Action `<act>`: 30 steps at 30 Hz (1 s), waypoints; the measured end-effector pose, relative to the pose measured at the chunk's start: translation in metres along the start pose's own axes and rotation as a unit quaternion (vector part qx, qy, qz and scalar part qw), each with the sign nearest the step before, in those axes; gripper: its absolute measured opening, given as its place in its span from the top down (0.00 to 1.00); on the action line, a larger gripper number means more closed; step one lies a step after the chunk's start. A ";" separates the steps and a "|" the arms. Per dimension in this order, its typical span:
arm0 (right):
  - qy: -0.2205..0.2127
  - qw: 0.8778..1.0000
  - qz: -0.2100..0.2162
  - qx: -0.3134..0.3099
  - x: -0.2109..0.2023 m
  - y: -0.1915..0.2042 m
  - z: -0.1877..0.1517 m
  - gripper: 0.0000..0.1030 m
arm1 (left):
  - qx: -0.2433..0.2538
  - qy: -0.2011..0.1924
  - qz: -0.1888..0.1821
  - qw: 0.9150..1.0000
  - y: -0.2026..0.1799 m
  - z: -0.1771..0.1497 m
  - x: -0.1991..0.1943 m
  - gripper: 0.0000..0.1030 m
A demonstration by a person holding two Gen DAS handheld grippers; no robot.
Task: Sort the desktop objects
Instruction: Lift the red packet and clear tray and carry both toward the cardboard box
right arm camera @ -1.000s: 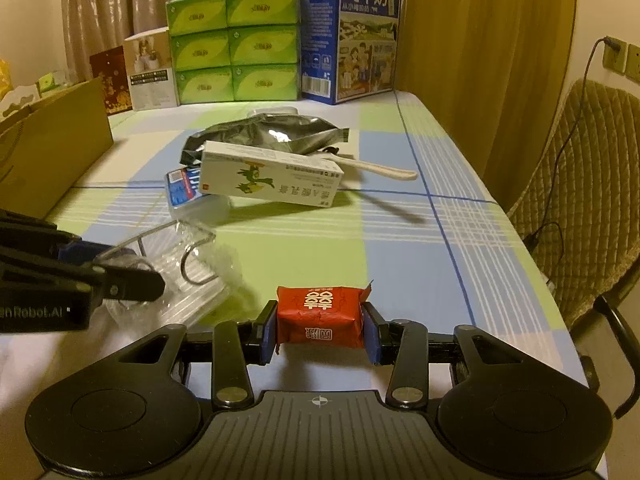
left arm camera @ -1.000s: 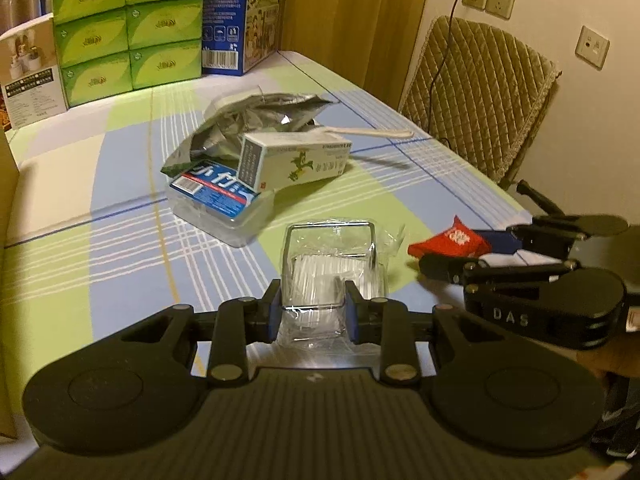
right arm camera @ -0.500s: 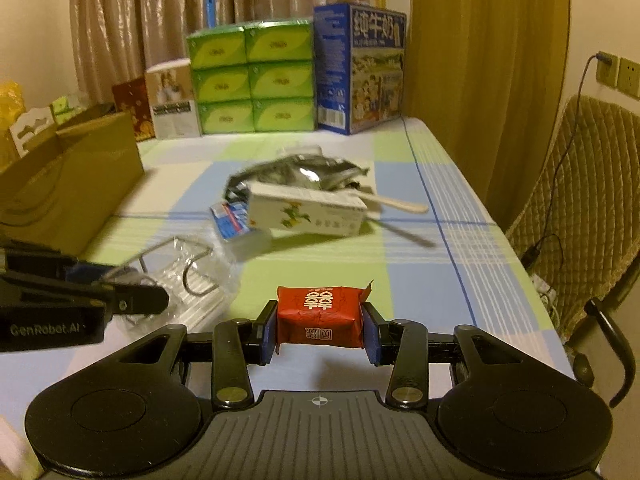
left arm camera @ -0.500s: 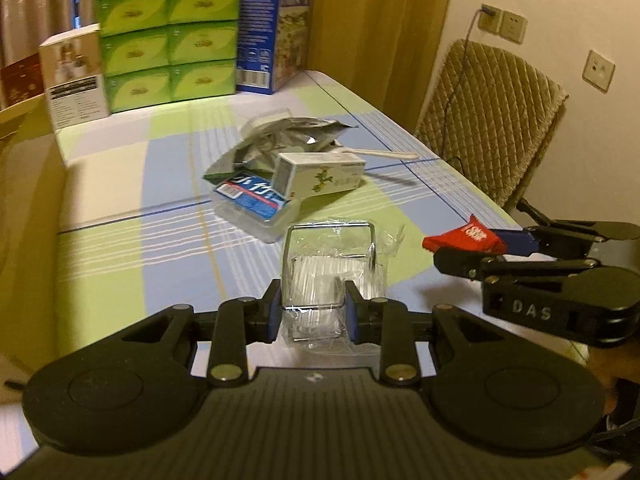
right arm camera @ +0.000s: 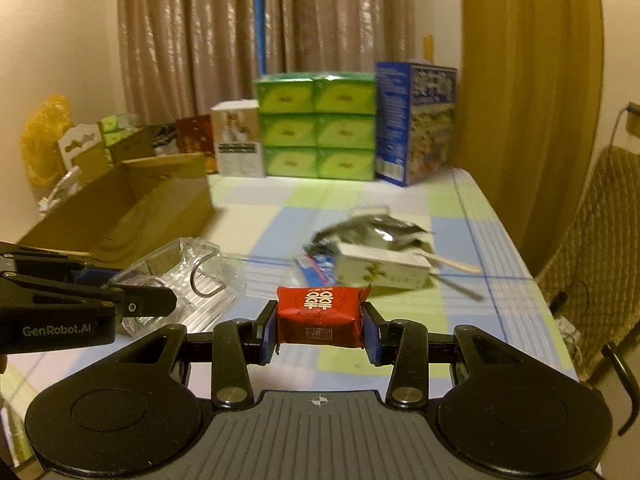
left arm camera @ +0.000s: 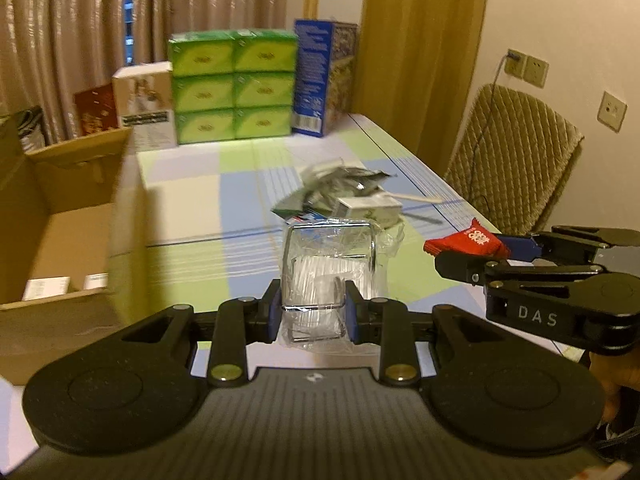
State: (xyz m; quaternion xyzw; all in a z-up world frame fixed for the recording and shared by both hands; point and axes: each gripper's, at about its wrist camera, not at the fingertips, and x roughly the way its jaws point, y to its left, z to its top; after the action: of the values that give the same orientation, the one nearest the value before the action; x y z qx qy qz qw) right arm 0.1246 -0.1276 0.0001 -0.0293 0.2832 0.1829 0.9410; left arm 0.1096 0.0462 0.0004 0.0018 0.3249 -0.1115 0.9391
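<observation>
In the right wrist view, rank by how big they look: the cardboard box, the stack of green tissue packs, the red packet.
1. Cardboard box
2. Stack of green tissue packs, slightly smaller and farther back
3. Red packet, smallest despite being nearest, held in the right gripper

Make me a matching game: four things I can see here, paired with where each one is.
Things:
1. red packet
2. clear wrapped box
3. green boxes
4. cardboard box

Places:
A. stacked at the table's far end
B. held in the left tool
C. open, on the left of the table
D. held in the right tool

Pairs: 1-D, 2-B, 3-A, 4-C
</observation>
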 end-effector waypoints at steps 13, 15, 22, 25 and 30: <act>-0.016 0.998 0.053 -0.029 -0.006 0.058 0.017 0.62 | -0.031 -0.025 0.048 0.998 0.049 0.001 -0.058 0.75; -0.018 0.998 0.058 -0.033 -0.006 0.066 0.020 0.62 | -0.035 -0.027 0.055 0.998 0.057 0.002 -0.065 0.75; -0.025 0.995 0.087 -0.052 -0.002 0.100 0.037 0.62 | -0.053 -0.039 0.084 0.994 0.095 0.006 -0.090 0.75; -0.027 0.993 0.102 -0.058 0.005 0.118 0.047 0.62 | -0.060 -0.037 0.099 0.993 0.116 0.011 -0.098 0.75; -0.024 0.990 0.123 -0.072 0.025 0.148 0.064 0.62 | -0.072 -0.038 0.120 0.989 0.153 0.017 -0.105 0.75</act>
State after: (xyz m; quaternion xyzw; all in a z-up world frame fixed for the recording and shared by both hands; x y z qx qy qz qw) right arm 0.1242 0.0288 0.0472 -0.0571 0.2482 0.3179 0.9133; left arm 0.0717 0.2156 0.0677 -0.0310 0.2934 0.0255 0.9551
